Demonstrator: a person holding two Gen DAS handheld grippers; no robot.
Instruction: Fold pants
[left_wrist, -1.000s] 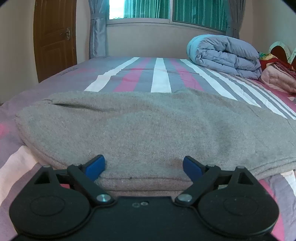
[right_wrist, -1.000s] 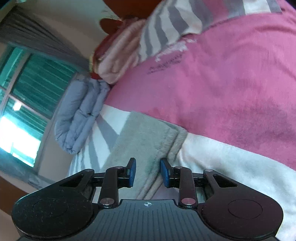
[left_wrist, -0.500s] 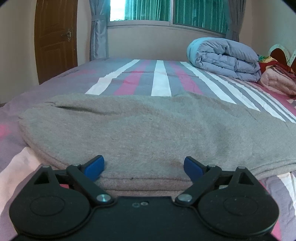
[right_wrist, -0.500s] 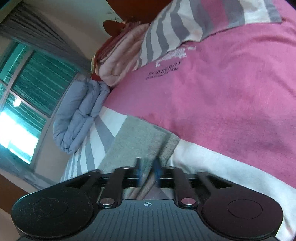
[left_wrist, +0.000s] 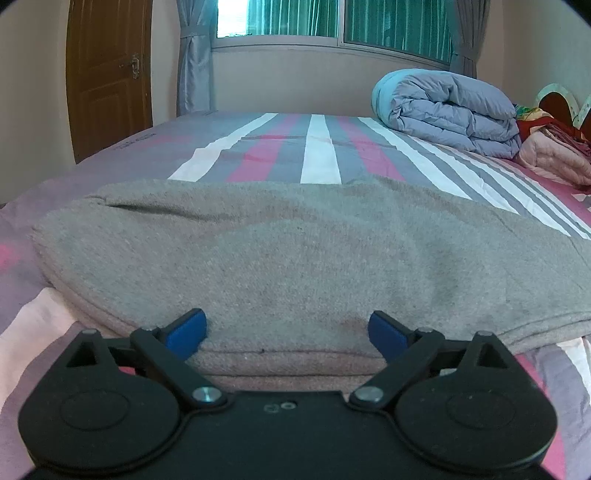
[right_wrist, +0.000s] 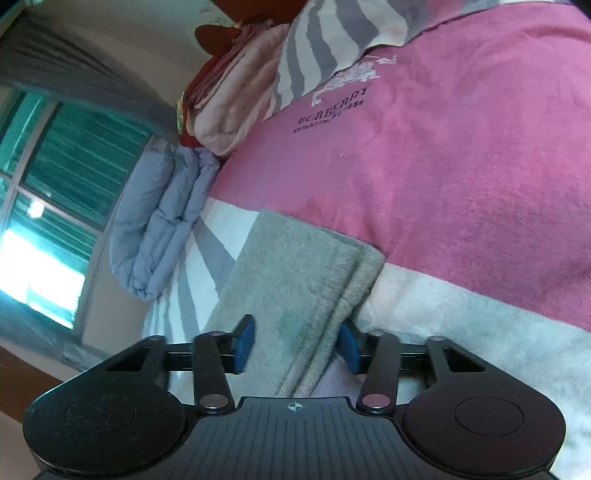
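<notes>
— Since half a second earlier, what had changed?

— Only the right gripper: its blue pads, which had been nearly together, stood apart again, straddling the layered end of the grey fleece pants without clamping it. The left gripper had barely moved; its jaws stayed wide apart, the doubled near edge of the same pants lying between them and stretching ahead across the striped pink, grey and white bedsheet.

— Which step was that?

— Judging from the stacked edges, a lengthwise fold was already made. The next move probably called for both claws to close on the cloth ends and carry one end over the other, keeping the layers aligned.

— Any containers?

— None showed. Beyond the left claw, to its right, sat a rolled lavender-blue quilted duvet and a pile of folded pink cloth, nothing holding them.
</notes>
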